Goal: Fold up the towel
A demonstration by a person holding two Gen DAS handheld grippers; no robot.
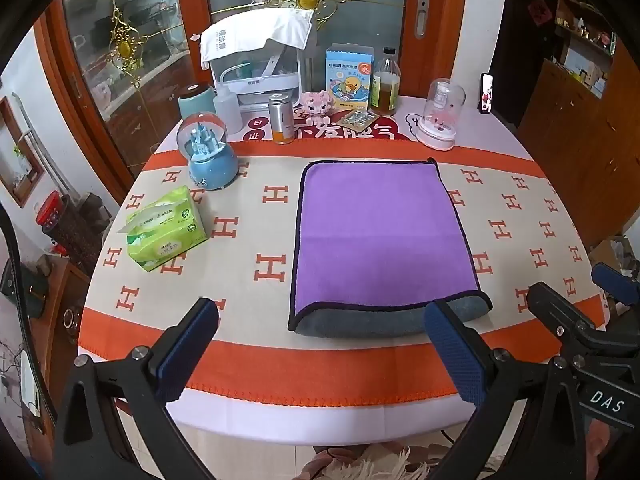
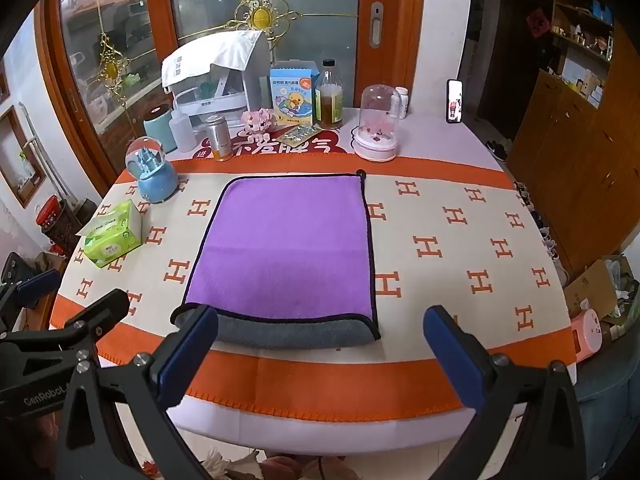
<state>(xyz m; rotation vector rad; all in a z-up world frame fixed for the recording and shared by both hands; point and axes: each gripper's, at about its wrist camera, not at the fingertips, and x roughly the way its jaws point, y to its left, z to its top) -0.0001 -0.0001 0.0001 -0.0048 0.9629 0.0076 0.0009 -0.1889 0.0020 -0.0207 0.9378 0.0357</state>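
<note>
A purple towel (image 1: 380,232) with a dark hem lies flat on the table, folded over once, with its grey underside showing along the near edge (image 1: 360,322). It also shows in the right wrist view (image 2: 284,248). My left gripper (image 1: 320,344) is open and empty, above the table's near edge, just short of the towel. My right gripper (image 2: 320,348) is open and empty, also just short of the towel's near edge. The right gripper shows at the right of the left wrist view (image 1: 580,312).
A green tissue pack (image 1: 166,228) and a blue snow globe (image 1: 208,156) stand left of the towel. Bottles, a can (image 1: 281,118), a box, a glass dome (image 1: 440,114) and a white appliance line the far edge. The tablecloth (image 1: 520,216) is bare right of the towel.
</note>
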